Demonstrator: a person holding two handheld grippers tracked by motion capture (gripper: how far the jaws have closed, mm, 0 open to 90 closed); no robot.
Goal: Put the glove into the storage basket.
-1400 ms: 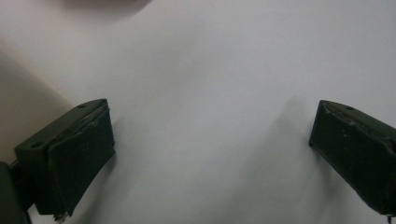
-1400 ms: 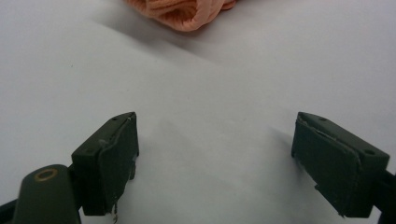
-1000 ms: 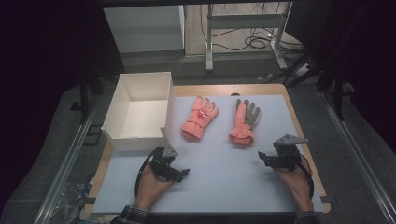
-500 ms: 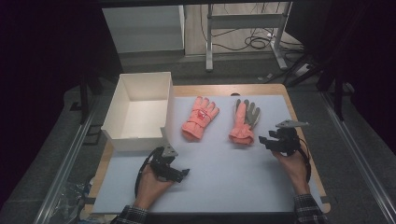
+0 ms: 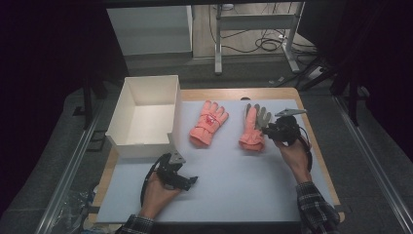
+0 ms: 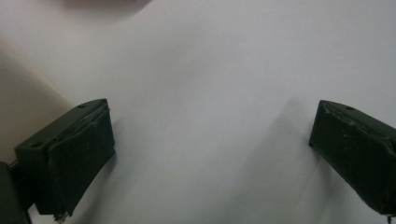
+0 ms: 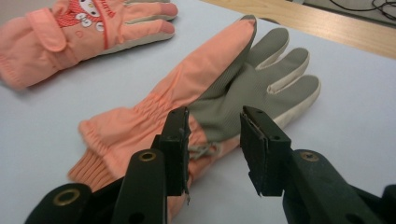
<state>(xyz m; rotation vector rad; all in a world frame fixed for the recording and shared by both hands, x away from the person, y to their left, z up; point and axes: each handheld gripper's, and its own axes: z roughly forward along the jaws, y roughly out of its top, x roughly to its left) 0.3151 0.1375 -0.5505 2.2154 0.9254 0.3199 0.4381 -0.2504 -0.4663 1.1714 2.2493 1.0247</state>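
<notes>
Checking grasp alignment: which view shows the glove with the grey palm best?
The right gripper view: the grey-palmed glove lies close up, palm up, cuff and fingers clear, just ahead of the right tool. The high view shows it small, partly behind that tool. The left gripper view looks at bare mat.

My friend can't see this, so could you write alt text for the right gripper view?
The right gripper hovers with its jaws apart over the grey palm of an orange glove lying on a pale mat. A second orange glove lies farther off, top left.
</notes>
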